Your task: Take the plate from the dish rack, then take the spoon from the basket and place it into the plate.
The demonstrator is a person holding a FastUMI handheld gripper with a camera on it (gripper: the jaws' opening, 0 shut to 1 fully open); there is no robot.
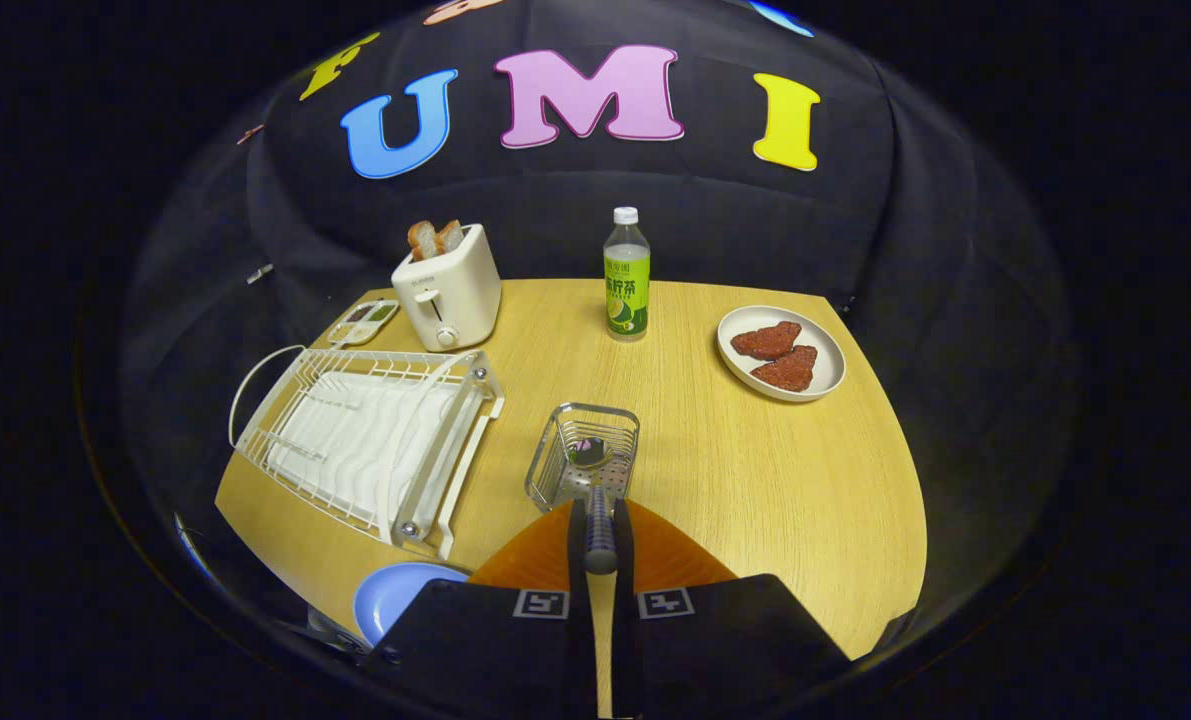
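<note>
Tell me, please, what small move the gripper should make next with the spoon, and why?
Probably carry the spoon toward the blue plate. The gripper is shut on the spoon's handle, and the bowl of the spoon sits at the rim of the wire basket, so it looks nearly clear. The blue plate lies on the table beside the fingers, below the dish rack.

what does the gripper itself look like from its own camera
The gripper shows two broad, blocky finger bodies that taper to narrow tips. Each body carries a small square black-and-white marker near its inner top corner. No cables, hand or sleeve visible.
</note>
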